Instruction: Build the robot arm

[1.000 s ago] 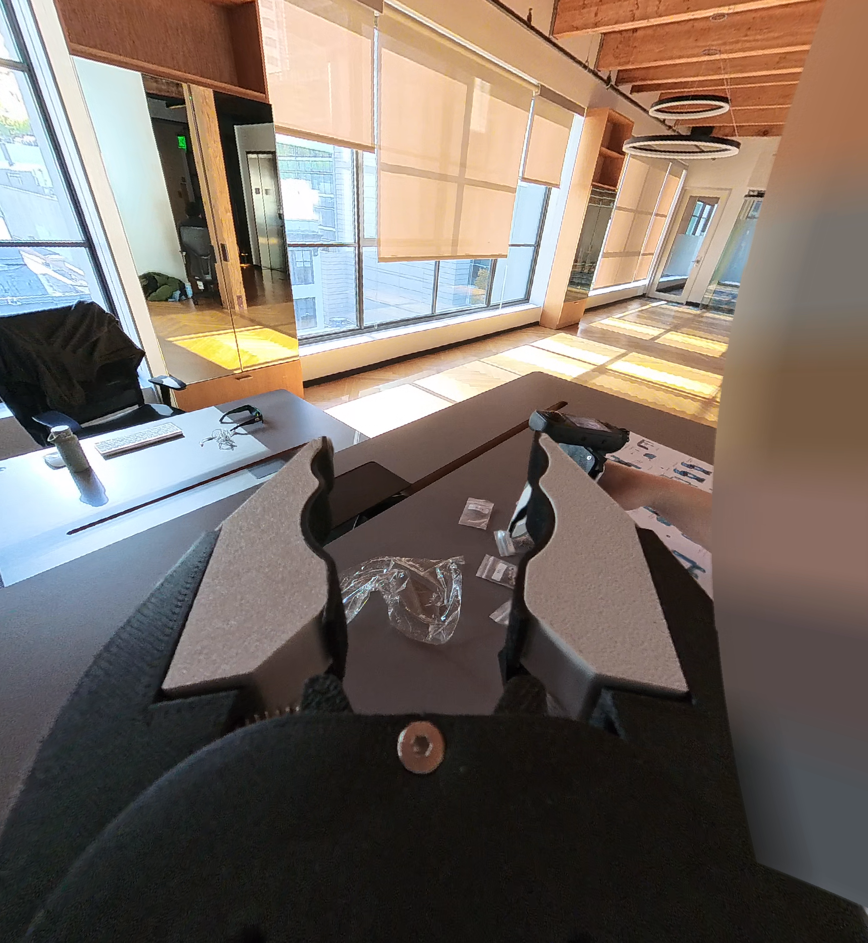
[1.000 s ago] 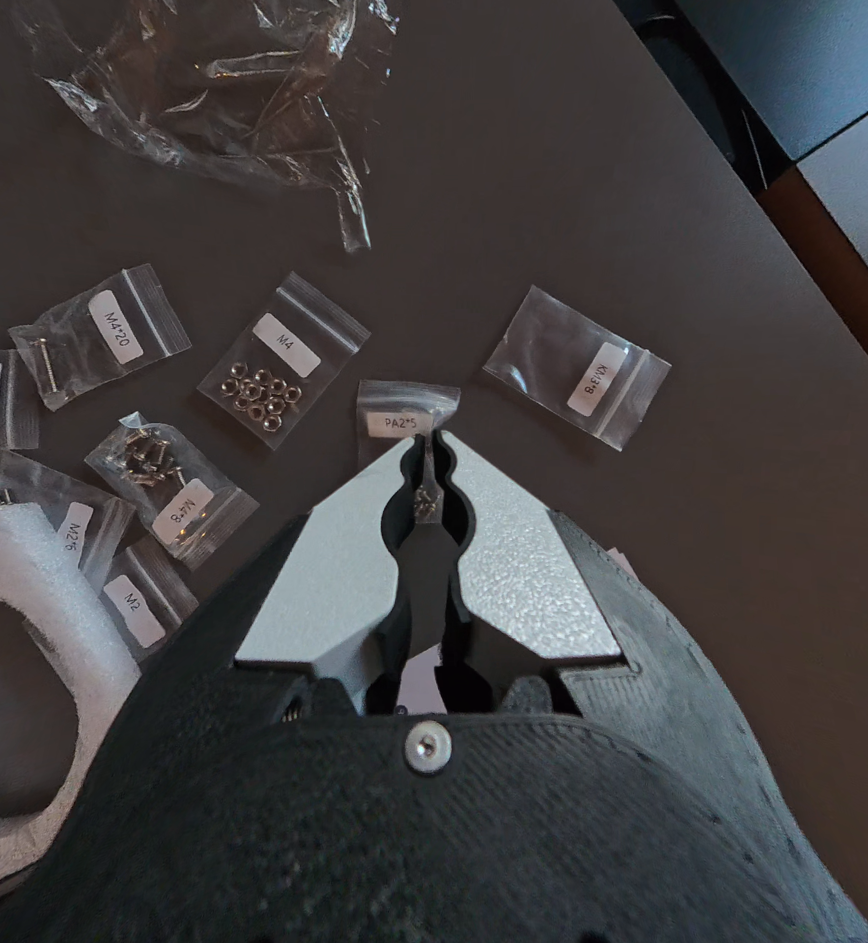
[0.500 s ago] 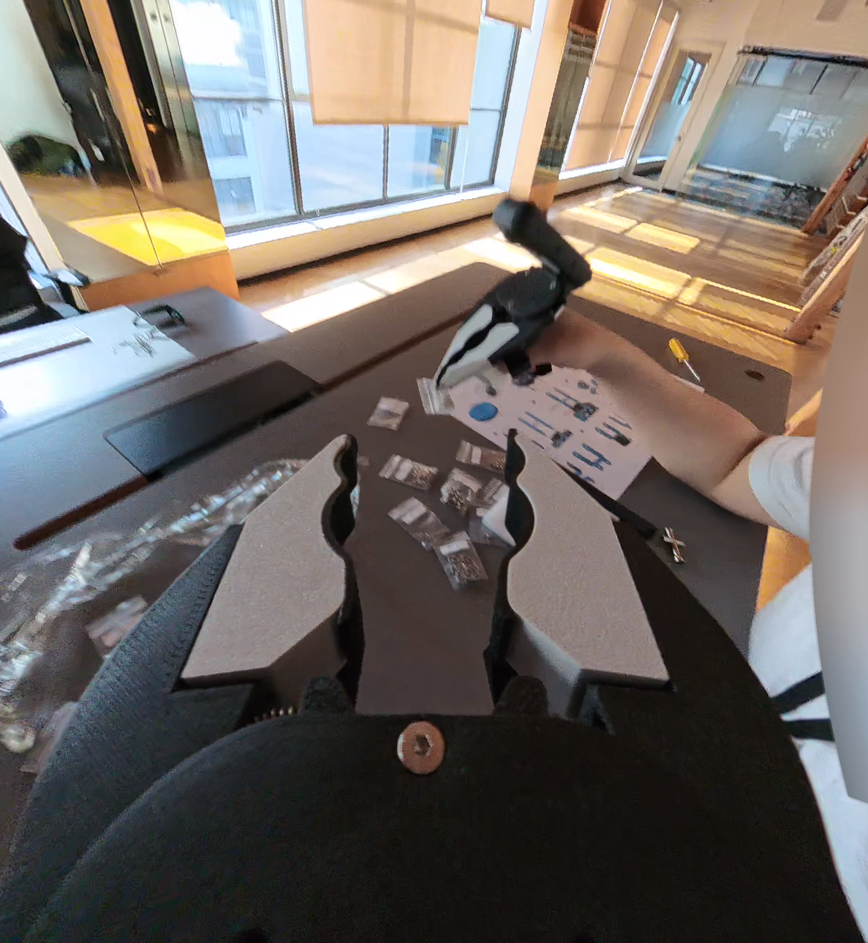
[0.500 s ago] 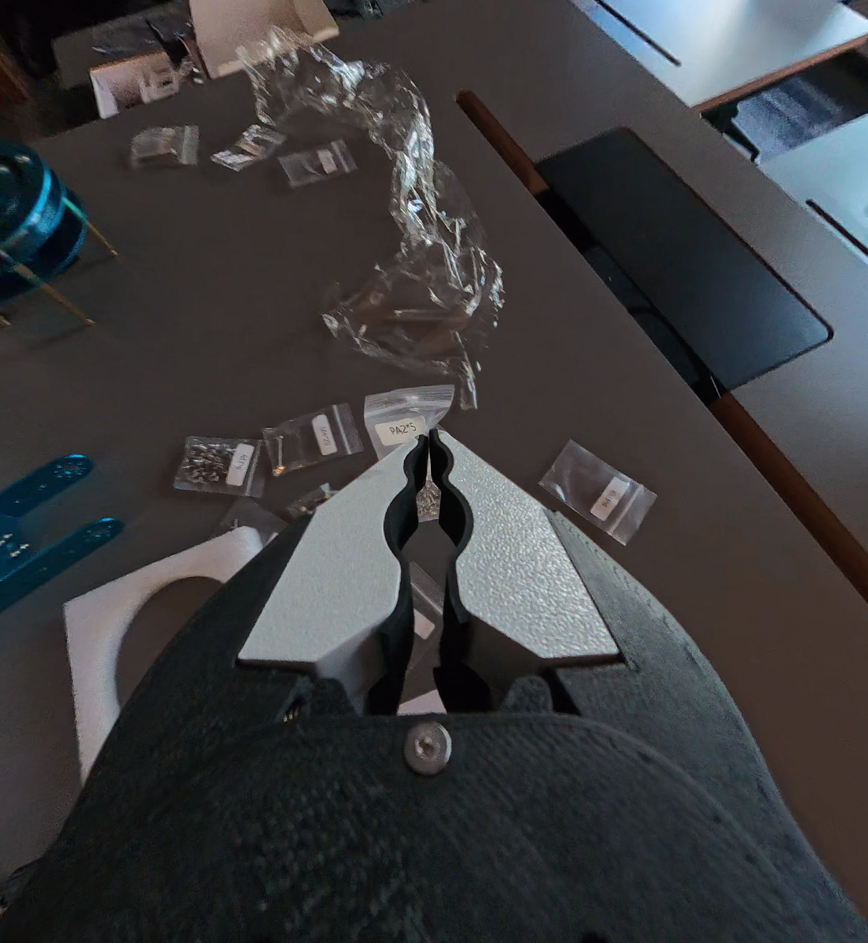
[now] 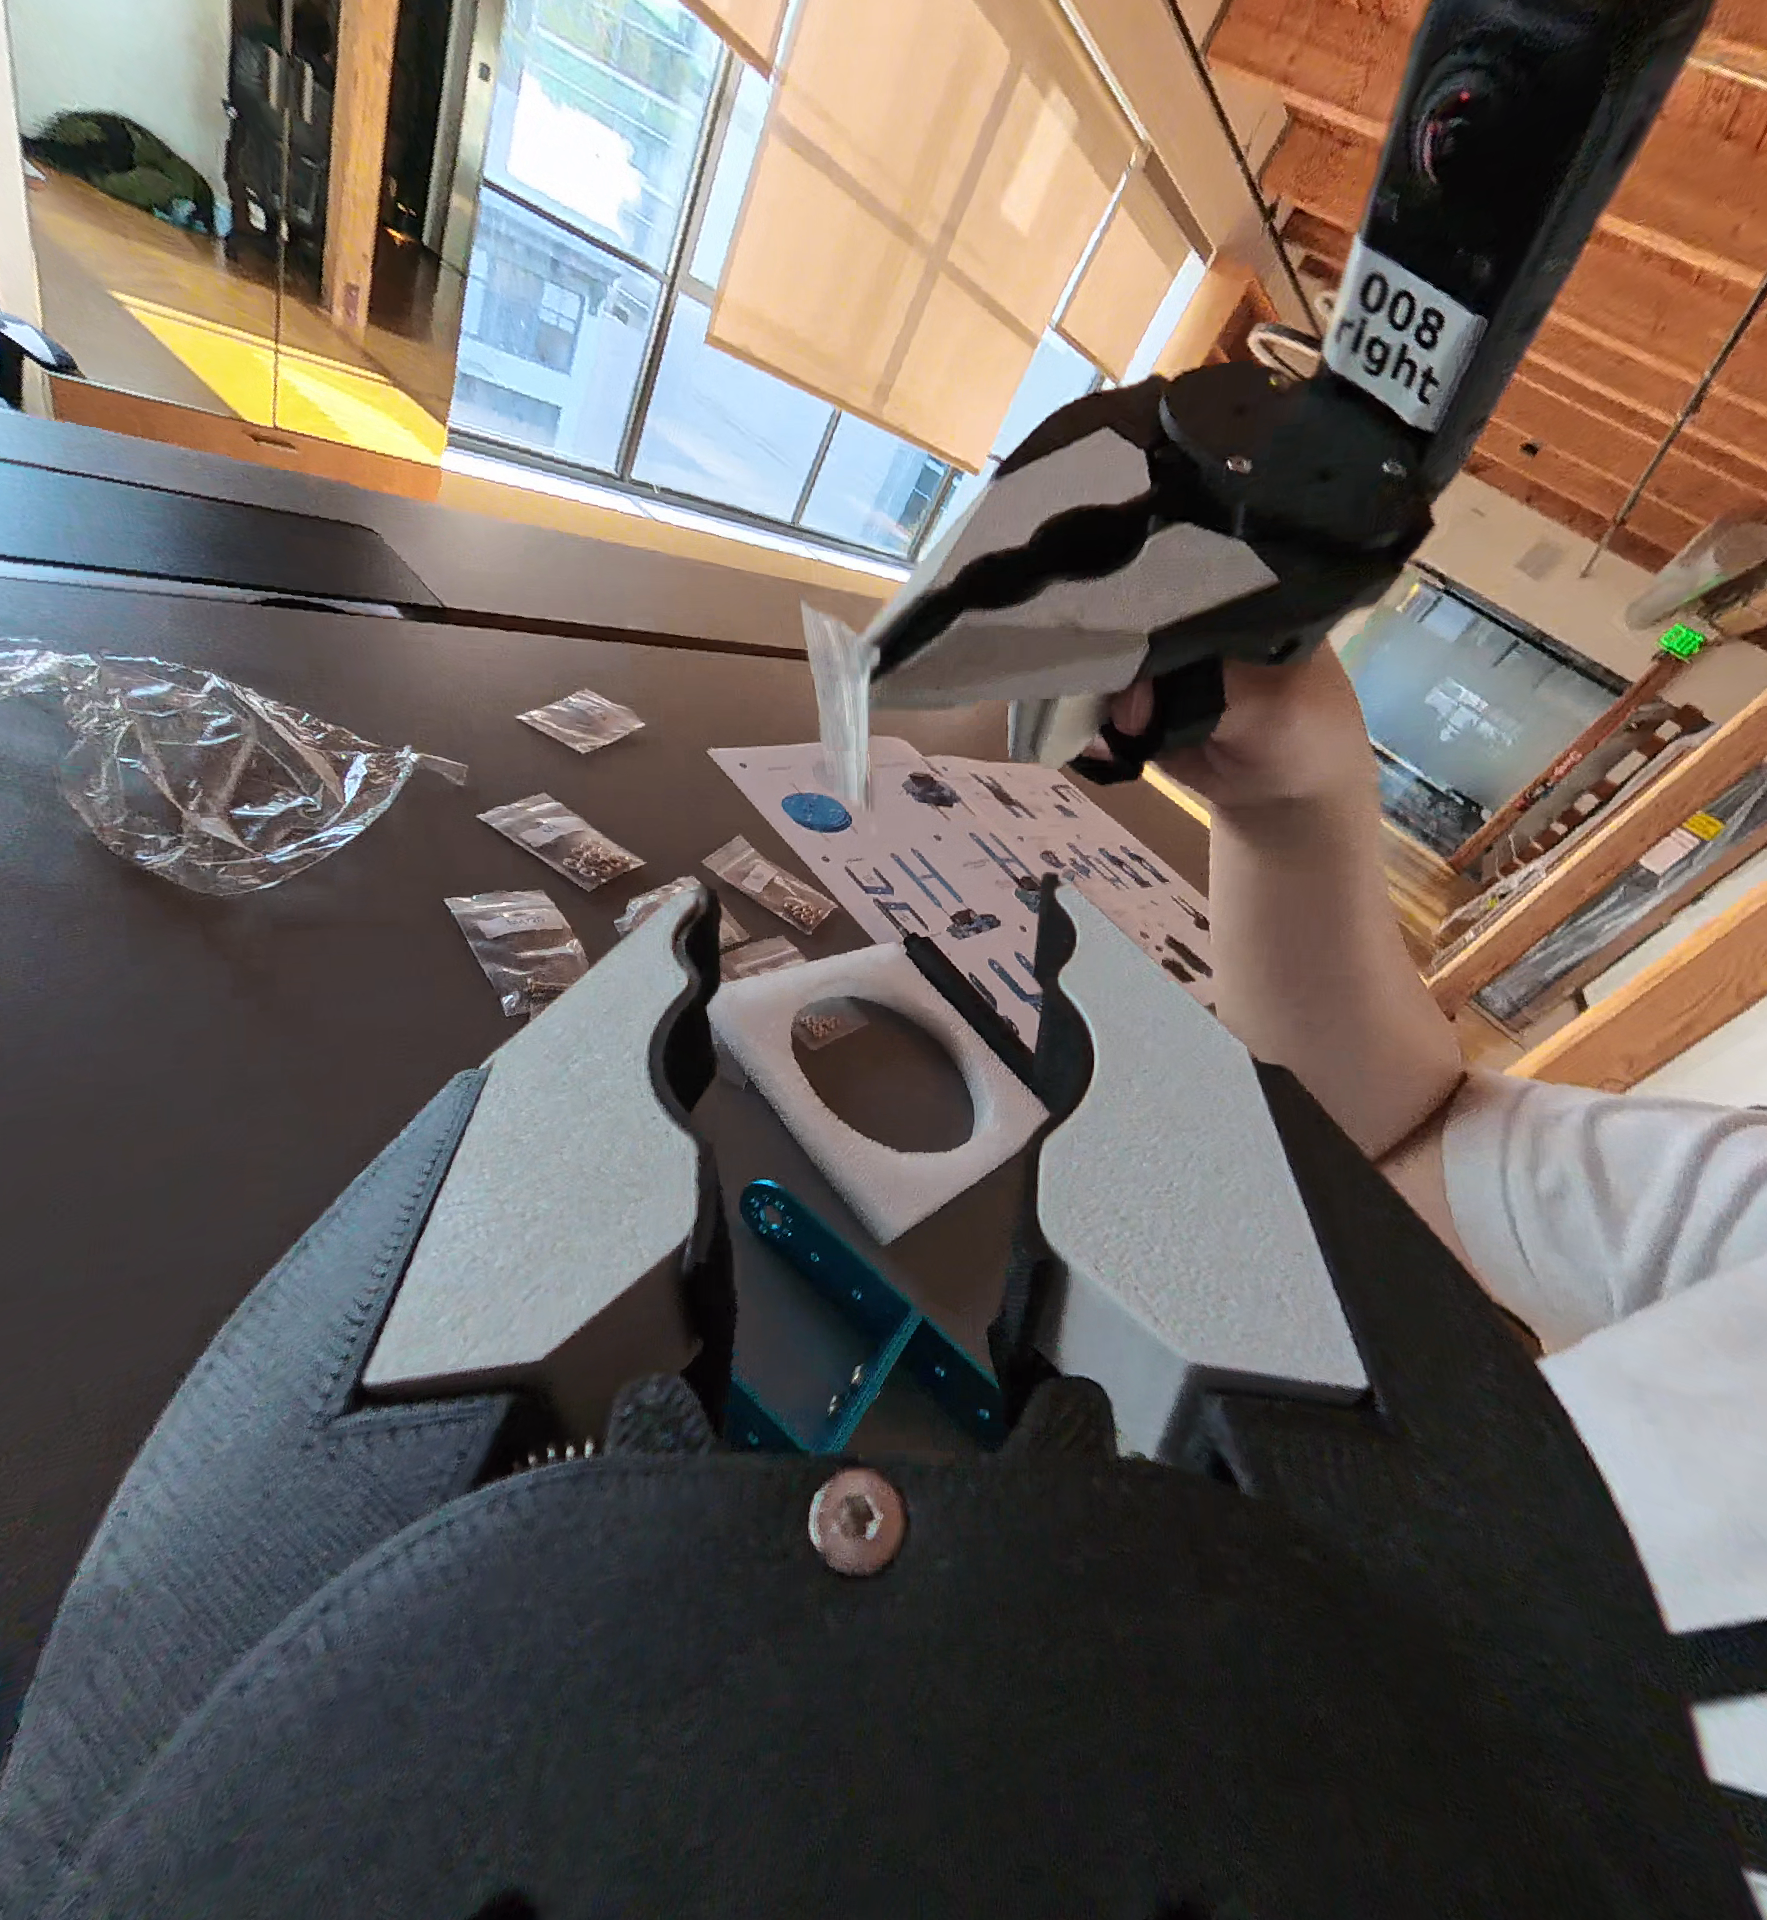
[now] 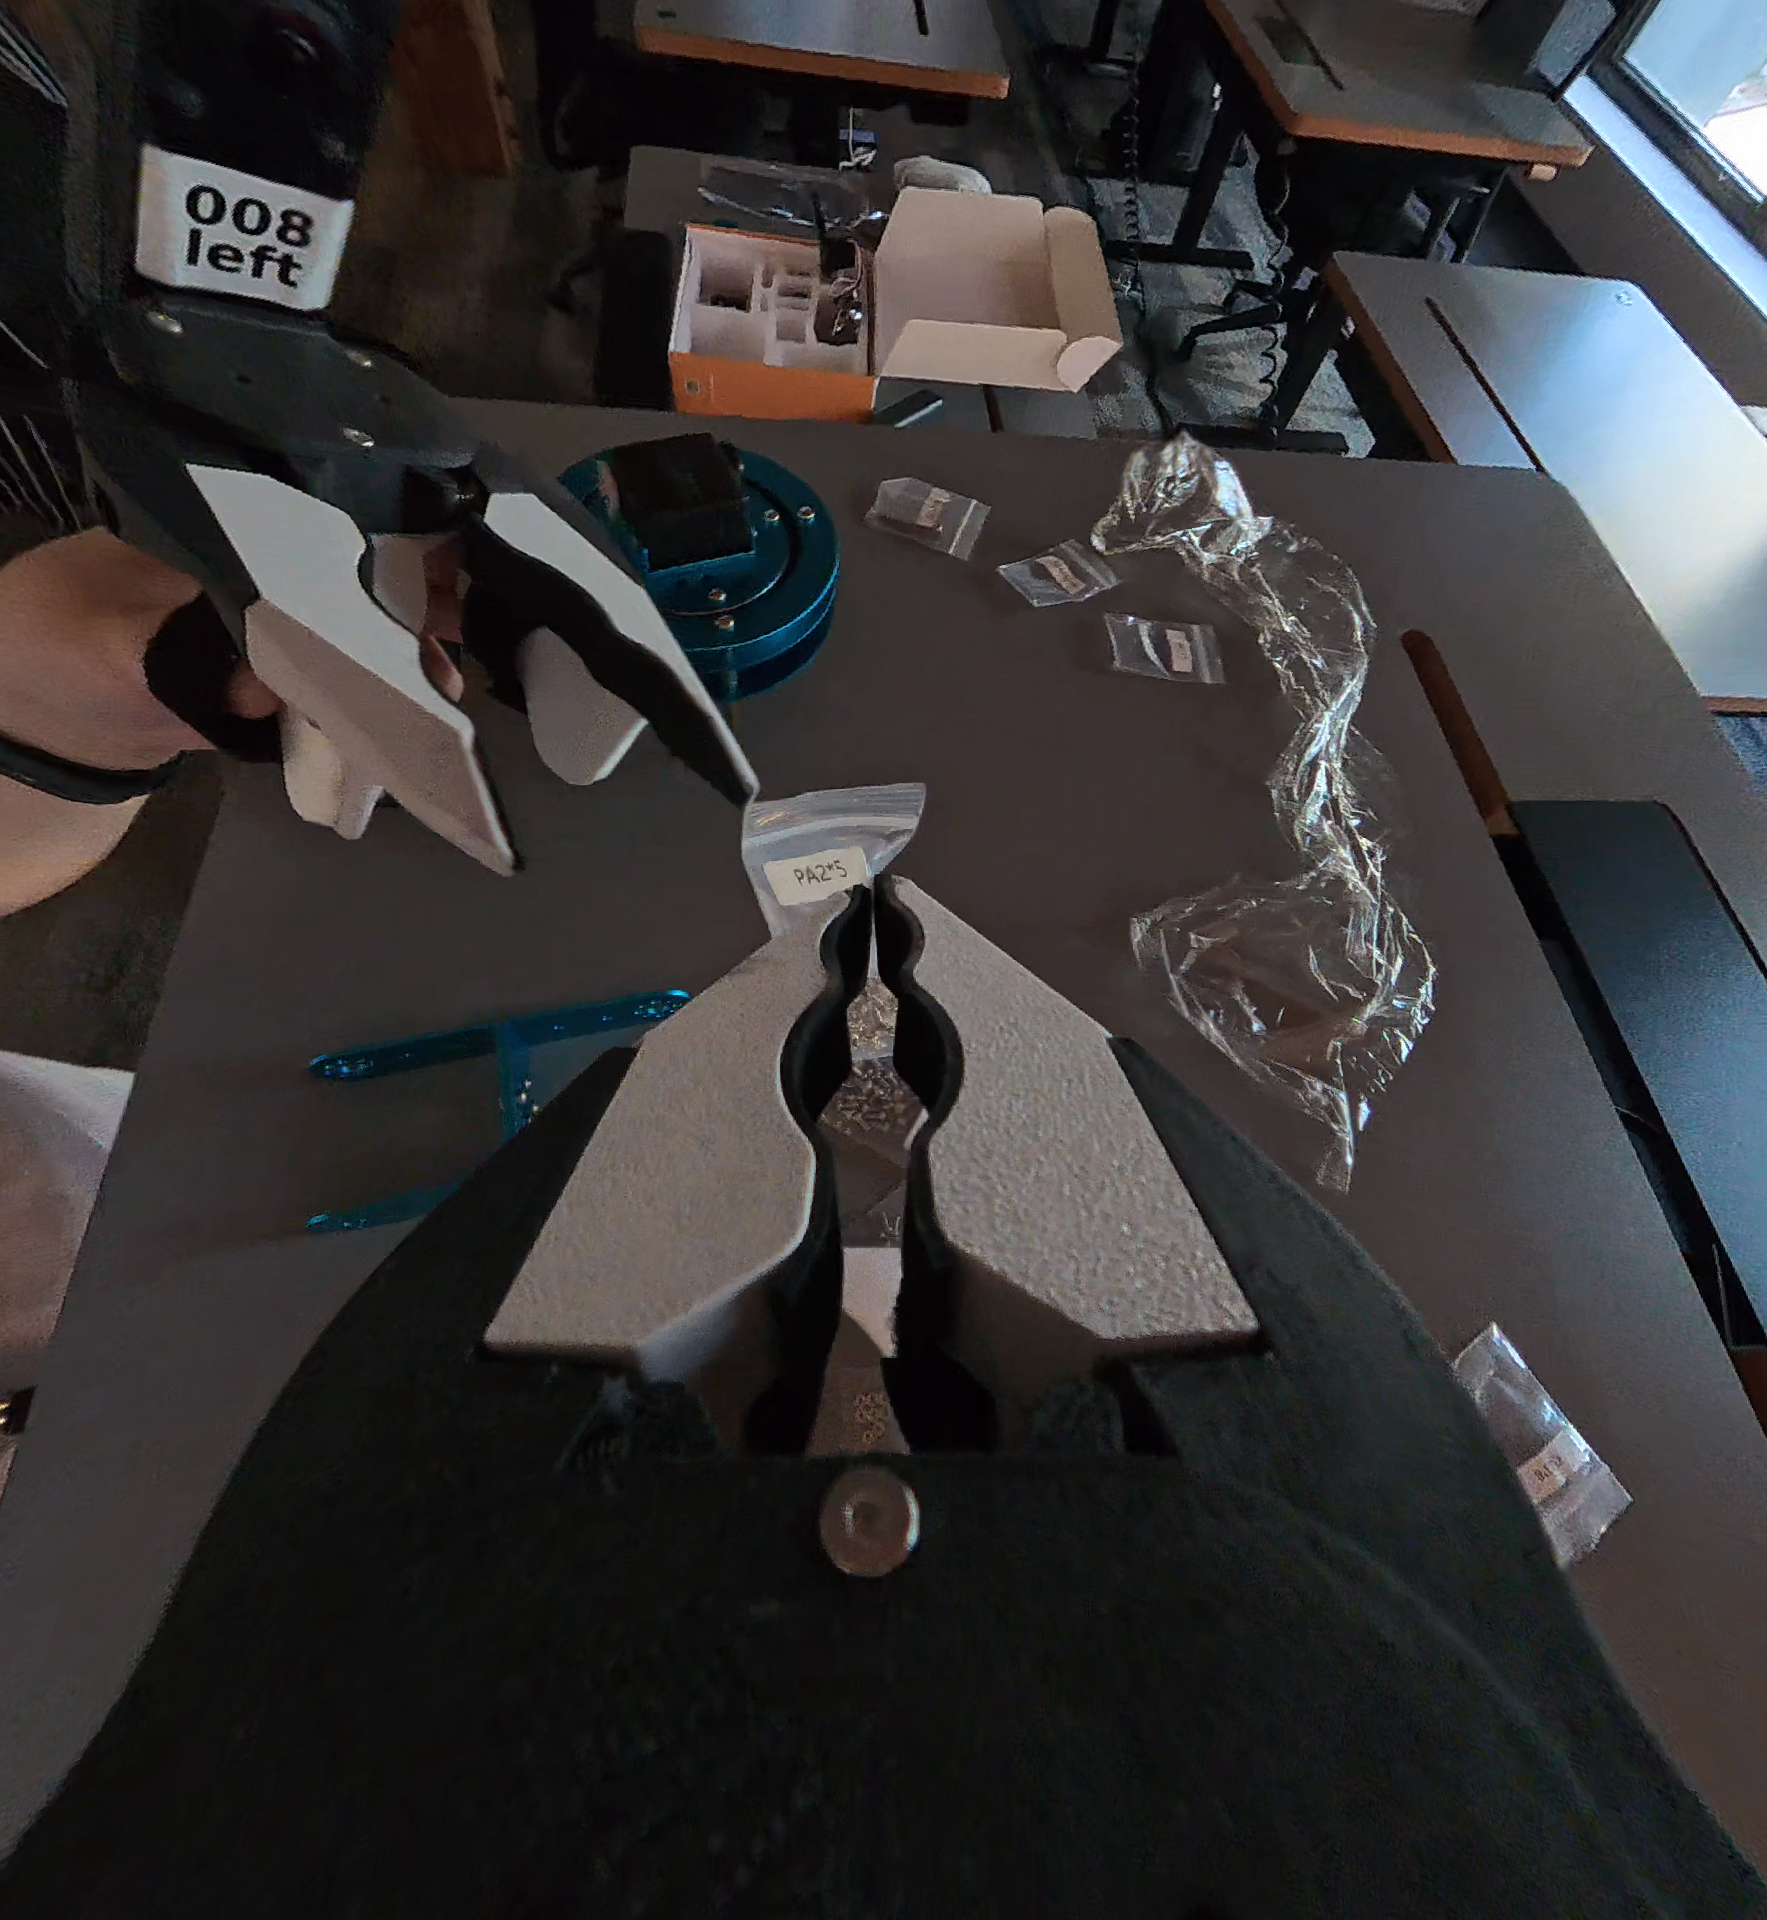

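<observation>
My right gripper (image 6: 874,896) is shut on a small clear zip bag (image 6: 829,844) with a white label and tiny screws inside, held up above the dark table (image 6: 1045,727). In the left wrist view the right gripper (image 5: 871,665) shows at the upper right with the bag (image 5: 843,717) hanging from its tips. My left gripper (image 5: 874,909) is open and empty above a white foam piece (image 5: 910,1195) with a round hole and a blue metal bracket (image 5: 837,1320). In the right wrist view the left gripper (image 6: 630,831) sits just left of the bag, one tip close to its corner.
Several small labelled bags (image 5: 557,842), crumpled clear plastic (image 6: 1294,831) and a printed sheet (image 5: 962,831) lie on the table. A blue round base with a black block (image 6: 723,582) stands at the back. An open box (image 6: 889,301) sits beyond the edge. The gap from one gripper's tips to the other's is roughly 6 cm.
My right gripper has lifted the small bag off the table and raised it. My left gripper has swung round and come close to the bag, still open.
</observation>
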The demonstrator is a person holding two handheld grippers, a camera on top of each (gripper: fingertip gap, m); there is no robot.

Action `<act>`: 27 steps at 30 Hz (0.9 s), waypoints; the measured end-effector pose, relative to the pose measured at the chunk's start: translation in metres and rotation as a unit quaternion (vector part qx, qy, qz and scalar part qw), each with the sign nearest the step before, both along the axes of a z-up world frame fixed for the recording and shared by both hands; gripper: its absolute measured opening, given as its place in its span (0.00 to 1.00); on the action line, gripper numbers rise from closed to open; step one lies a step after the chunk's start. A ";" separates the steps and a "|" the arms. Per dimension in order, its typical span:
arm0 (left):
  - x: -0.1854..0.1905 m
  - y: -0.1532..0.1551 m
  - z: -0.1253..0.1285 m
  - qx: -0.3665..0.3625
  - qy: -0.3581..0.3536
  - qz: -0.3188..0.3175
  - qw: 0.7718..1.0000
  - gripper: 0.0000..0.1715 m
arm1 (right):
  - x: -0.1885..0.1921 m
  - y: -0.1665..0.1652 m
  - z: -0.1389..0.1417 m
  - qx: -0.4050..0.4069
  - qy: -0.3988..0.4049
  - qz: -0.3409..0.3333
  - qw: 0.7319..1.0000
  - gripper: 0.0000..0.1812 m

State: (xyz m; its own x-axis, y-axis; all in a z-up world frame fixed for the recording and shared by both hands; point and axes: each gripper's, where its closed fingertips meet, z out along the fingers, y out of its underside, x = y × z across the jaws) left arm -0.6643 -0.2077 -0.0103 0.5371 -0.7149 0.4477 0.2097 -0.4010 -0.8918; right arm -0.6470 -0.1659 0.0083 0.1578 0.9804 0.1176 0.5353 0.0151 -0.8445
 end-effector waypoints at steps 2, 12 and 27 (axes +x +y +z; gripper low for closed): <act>-0.001 0.000 0.000 0.002 0.003 0.025 1.000 0.35 | -0.005 -0.011 -0.005 0.020 -0.015 0.006 1.000 0.00; -0.004 -0.010 -0.005 -0.002 -0.015 0.025 1.000 0.10 | -0.018 -0.044 -0.017 0.011 -0.022 0.042 0.999 0.00; -0.028 -0.044 0.010 -0.001 0.050 -0.113 0.992 0.00 | 0.088 -0.082 -0.122 -0.043 -0.159 0.000 0.986 0.24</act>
